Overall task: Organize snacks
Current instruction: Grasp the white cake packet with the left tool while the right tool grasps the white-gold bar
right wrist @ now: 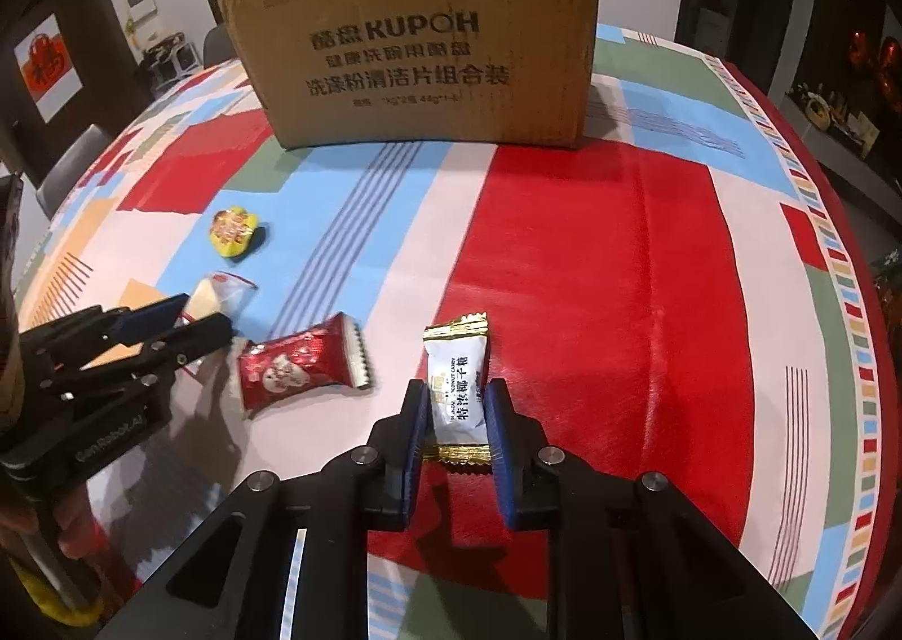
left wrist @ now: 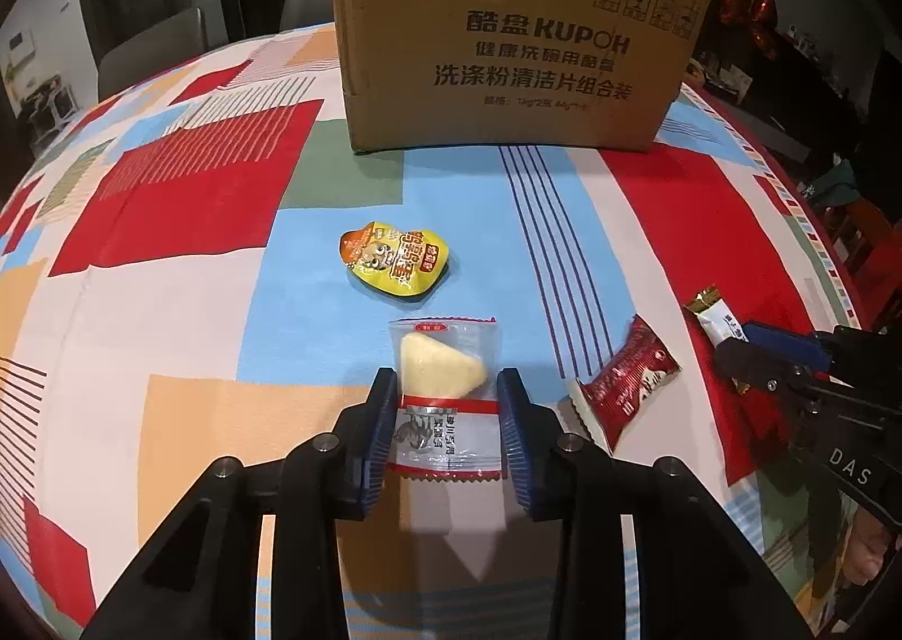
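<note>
On a patchwork tablecloth [right wrist: 592, 256], the left gripper [left wrist: 445, 397] straddles a clear-wrapped snack [left wrist: 442, 386], its pads touching the edges, while the right gripper [right wrist: 455, 409] pinches a white candy [right wrist: 456, 386]. Both look light, crinkly and slippery, best gripped mid-body.

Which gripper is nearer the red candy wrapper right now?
Hard to call. The red candy wrapper lies between them: left gripper around the clear snack packet, right gripper around the white coconut candy.

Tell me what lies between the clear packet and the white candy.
The red candy packet lies between the clear packet and the white candy, in the right wrist view.
</note>
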Tool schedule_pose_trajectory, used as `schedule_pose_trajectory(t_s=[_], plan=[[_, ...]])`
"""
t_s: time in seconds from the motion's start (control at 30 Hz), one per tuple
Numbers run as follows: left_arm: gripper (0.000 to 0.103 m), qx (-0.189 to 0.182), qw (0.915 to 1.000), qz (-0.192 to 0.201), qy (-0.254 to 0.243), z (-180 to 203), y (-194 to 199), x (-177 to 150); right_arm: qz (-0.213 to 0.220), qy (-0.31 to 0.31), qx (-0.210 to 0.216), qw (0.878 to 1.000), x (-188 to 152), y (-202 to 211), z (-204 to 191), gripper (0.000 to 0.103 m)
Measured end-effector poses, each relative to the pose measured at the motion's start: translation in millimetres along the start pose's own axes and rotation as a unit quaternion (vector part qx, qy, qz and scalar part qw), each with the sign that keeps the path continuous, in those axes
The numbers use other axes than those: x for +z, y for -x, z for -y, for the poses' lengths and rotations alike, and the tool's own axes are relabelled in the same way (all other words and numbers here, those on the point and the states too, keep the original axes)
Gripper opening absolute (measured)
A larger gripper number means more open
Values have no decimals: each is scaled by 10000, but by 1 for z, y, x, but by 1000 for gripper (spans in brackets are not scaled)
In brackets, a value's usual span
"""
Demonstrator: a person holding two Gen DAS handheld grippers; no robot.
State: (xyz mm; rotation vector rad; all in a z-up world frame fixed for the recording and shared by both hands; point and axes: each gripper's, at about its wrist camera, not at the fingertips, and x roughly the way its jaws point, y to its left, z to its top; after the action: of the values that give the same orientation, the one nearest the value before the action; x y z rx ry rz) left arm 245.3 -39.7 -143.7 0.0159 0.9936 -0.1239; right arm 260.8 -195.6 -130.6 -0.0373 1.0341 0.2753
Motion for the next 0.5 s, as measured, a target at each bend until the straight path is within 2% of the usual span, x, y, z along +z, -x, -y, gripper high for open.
schedule_pose_trajectory(t_s=[0.23, 0.5], plan=[[35, -35, 9999, 92, -71, 7, 20, -3, 218, -36, 115, 9997, 0, 19, -7, 22], [35, -117, 9990, 425, -112, 10, 55, -2, 546, -129, 250, 9981, 3, 46, -13, 22]])
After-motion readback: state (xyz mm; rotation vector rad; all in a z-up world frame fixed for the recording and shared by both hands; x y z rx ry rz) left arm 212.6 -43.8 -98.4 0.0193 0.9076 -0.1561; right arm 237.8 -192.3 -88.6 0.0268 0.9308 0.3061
